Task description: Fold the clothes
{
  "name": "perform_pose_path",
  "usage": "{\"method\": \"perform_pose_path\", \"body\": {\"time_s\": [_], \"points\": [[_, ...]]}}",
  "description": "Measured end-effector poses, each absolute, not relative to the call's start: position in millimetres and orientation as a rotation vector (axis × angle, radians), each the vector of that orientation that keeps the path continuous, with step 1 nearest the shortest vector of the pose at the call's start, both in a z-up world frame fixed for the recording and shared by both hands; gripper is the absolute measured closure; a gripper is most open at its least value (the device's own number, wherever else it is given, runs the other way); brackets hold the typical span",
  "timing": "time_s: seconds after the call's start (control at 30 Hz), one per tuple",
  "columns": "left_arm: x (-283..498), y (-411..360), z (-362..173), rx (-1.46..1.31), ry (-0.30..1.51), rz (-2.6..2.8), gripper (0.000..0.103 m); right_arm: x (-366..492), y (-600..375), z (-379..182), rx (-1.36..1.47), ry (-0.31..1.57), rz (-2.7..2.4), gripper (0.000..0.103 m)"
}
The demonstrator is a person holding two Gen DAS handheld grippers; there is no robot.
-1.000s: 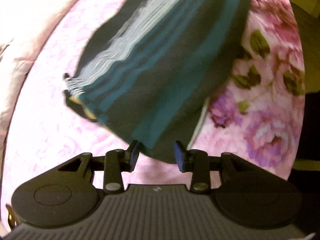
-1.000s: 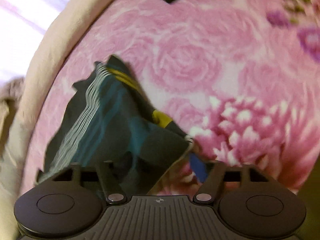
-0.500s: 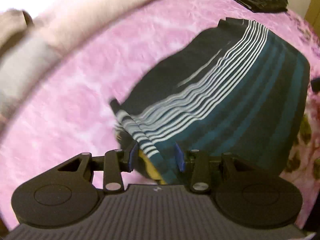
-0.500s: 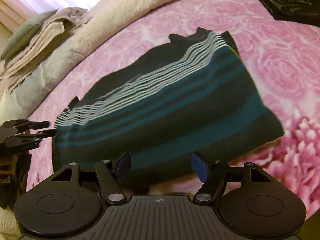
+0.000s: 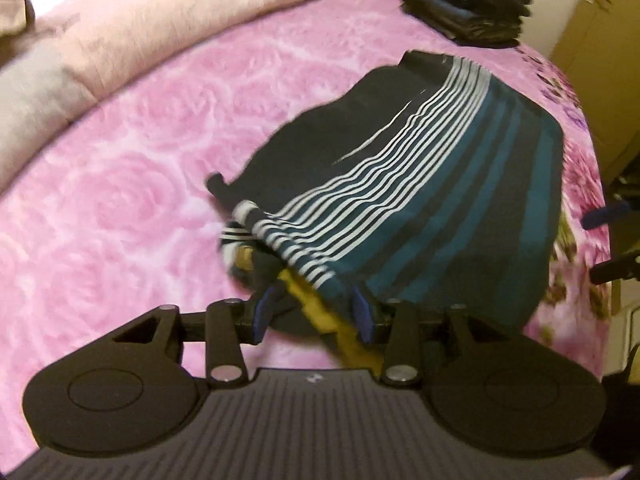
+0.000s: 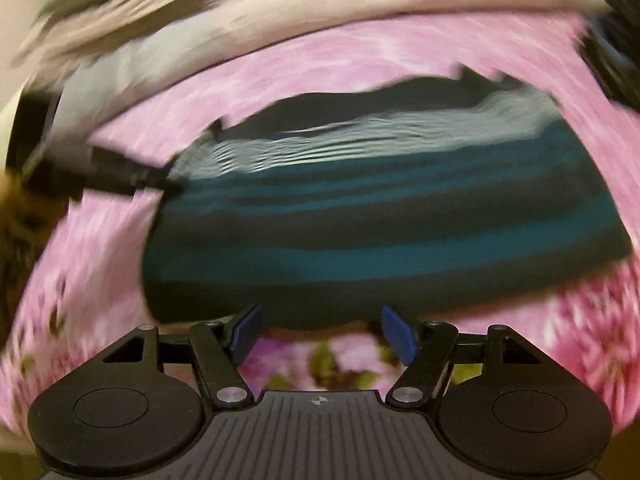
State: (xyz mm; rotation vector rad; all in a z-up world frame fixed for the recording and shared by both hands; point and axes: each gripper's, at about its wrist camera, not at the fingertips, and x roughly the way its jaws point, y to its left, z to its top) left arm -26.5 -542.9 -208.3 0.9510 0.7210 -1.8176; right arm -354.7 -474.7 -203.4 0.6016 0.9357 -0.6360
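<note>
Pink rose-printed bedspread (image 5: 132,184) fills most of what I see, with a pale pillow (image 5: 192,12) along its far edge and a stack of dark folded clothes (image 5: 468,8) at the far right corner.

On the bed, right of centre, lies the striped garment (image 5: 440,200) I am folding: black, with teal bands and thin white lines, plus a bit of yellow showing at its near left corner. It looks already doubled over into a rough rectangle, though the near left corner is bunched and rumpled.

My left claw (image 5: 316,312) sits at that bunched corner with its blue pads spread apart; cloth lies between them, but I see no pinch on it. My right claw (image 6: 322,332) hovers at the near edge of the garment, pads wide apart and holding nothing. That view is badly smeared, so fine detail is lost there.

I judge the fabric light, soft and limp: it will sag and slide on itself rather than keep a crease. The best hold is probably on the two near corners, pinching all layers together at the edge, so the stack moves as one and the yellow layer does not slip out.
</note>
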Motion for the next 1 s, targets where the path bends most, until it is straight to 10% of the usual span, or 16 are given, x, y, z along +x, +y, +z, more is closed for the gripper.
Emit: {"method": "perform_pose_path", "body": {"time_s": [0.2,0.27,0.6,0.77,1.0], "points": [[-38,-504,-206,1.212,0.279,-1.897,0.050,-292,-435,-221,0.263,1.049,-0.440,0.031],[-47,-492,-215,1.302,0.090,-1.910,0.039,-276,-419,-231,0.098,1.098,-0.387,0.003],[-60,-472,-266,1.448,-0.508,-1.962,0.020,-248,-391,-292,-0.338,1.163,-0.296,0.004],[-62,-477,-292,1.516,-0.809,-1.973,0.020,-248,-414,-283,-0.187,1.113,-0.347,0.064],[-71,-499,-305,1.535,-1.025,-1.992,0.023,-265,-425,-257,-0.088,1.059,-0.344,0.081]]}}
